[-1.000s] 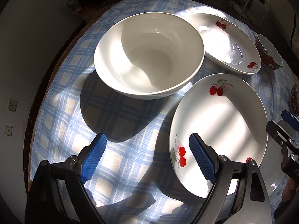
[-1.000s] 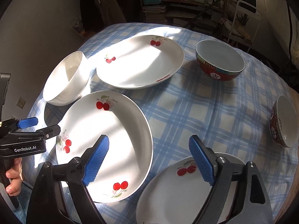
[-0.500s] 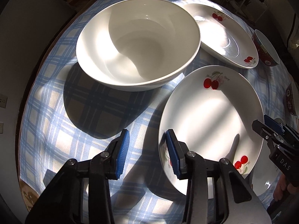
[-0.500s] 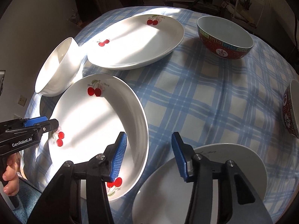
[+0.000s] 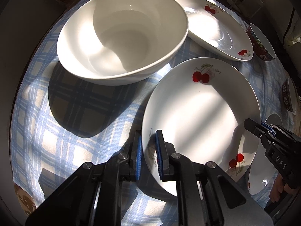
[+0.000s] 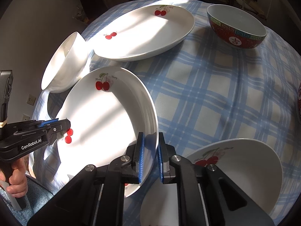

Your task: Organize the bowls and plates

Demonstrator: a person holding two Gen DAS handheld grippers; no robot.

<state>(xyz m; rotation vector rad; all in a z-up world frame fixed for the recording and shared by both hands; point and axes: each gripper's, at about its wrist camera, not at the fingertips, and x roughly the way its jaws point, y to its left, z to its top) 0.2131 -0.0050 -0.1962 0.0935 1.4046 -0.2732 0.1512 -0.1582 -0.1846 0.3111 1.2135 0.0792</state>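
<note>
A white cherry-print plate (image 5: 203, 113) lies on the blue-checked tablecloth, also in the right wrist view (image 6: 105, 120). My left gripper (image 5: 148, 143) is shut on its left rim. My right gripper (image 6: 150, 145) is shut on its right rim. Each gripper shows in the other's view: the right one (image 5: 263, 130) and the left one (image 6: 54, 126). A large white bowl (image 5: 122, 35) stands behind the plate to the left. A second cherry plate (image 6: 144, 32) lies further back.
A third cherry plate (image 6: 237, 177) lies at the near right, close under my right gripper. A red patterned bowl (image 6: 237, 28) stands at the far right. Another red bowl (image 5: 288, 96) lies tilted at the right edge. The tablecloth (image 6: 216, 94) covers a round table.
Both grippers have moved in and closed from wide open onto opposite rims of the near cherry plate. The plate's right side looks slightly raised.
</note>
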